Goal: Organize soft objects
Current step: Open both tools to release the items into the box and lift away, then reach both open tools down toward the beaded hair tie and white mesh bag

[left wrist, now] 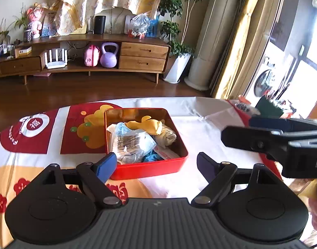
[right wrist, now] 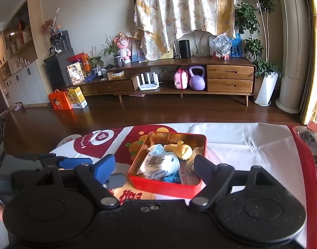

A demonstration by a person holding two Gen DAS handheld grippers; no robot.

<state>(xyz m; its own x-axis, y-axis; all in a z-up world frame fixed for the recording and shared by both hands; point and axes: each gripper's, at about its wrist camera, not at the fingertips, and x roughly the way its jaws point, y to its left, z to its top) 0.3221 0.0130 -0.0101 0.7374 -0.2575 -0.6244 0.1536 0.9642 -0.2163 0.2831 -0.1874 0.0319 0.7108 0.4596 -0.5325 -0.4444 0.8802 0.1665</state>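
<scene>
Left tool standing wide with nothing in it, right tool likewise gaping, red tin of soft objects sitting on the cloth-covered desk, just ahead of both tools.

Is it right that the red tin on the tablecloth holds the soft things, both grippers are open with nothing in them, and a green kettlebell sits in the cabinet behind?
One detail is off: the kettlebell is purple, not green, as the right wrist view shows. The rest stands: the red tin on the tablecloth holds the soft things, and the left gripper and right gripper are open and hold nothing.
</scene>
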